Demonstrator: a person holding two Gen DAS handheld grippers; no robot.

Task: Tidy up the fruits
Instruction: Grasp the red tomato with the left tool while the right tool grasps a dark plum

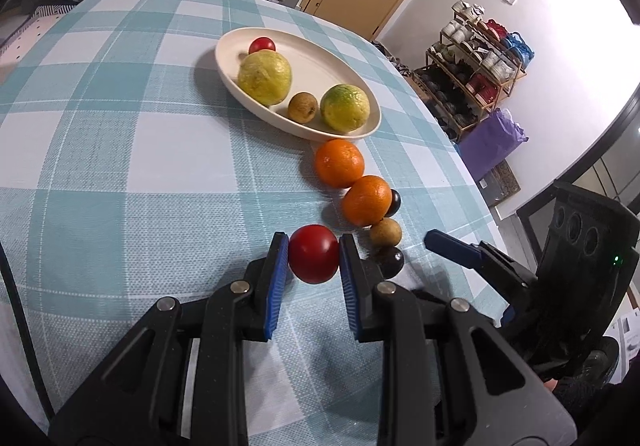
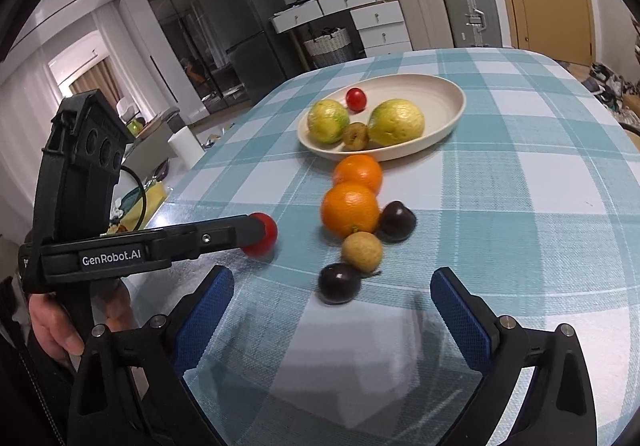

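Observation:
My left gripper is shut on a red tomato, held just above the checked tablecloth; it also shows in the right wrist view. A cream oval plate holds two yellow-green citrus fruits, a small brown fruit and a small red tomato. Two oranges, two dark plums and a brown fruit lie in a line before the plate. My right gripper is open and empty, just short of the near dark plum.
The table has a blue-white checked cloth; its right edge drops off near a shoe rack and a purple bag. Suitcases, drawers and a fridge stand beyond the far edge.

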